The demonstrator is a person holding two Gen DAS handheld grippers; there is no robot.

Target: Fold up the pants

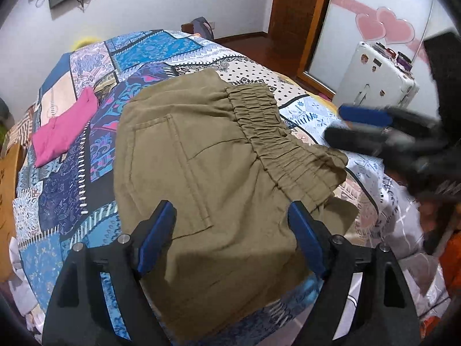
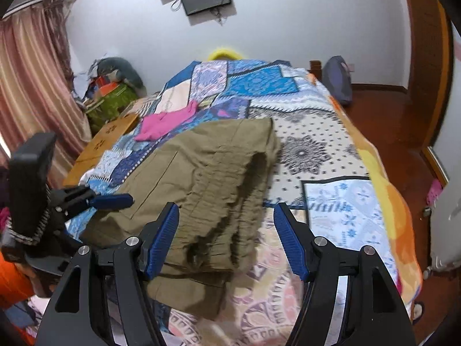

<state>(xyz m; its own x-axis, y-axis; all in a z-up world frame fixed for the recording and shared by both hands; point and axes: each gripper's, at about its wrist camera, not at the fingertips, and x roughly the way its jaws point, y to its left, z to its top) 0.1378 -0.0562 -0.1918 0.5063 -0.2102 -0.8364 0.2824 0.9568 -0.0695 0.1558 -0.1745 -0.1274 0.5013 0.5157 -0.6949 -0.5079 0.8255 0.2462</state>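
Note:
Olive-green pants (image 1: 207,161) lie folded in a compact stack on the patchwork bedspread, elastic waistband (image 1: 268,132) to the right, a back pocket facing up. My left gripper (image 1: 230,230) is open just above the near edge of the pants, holding nothing. My right gripper (image 2: 224,239) is open above the waistband end of the pants (image 2: 207,178), also empty. The right gripper shows blurred at the right of the left wrist view (image 1: 374,127); the left gripper shows at the left of the right wrist view (image 2: 109,201).
A folded pink garment (image 1: 64,128) lies on the bed to the far left of the pants. The patterned bedspread (image 1: 144,52) stretches away beyond. A white suitcase (image 1: 374,77) stands right of the bed. A wooden bedside board (image 2: 100,144) and cluttered bags (image 2: 115,98) stand at left.

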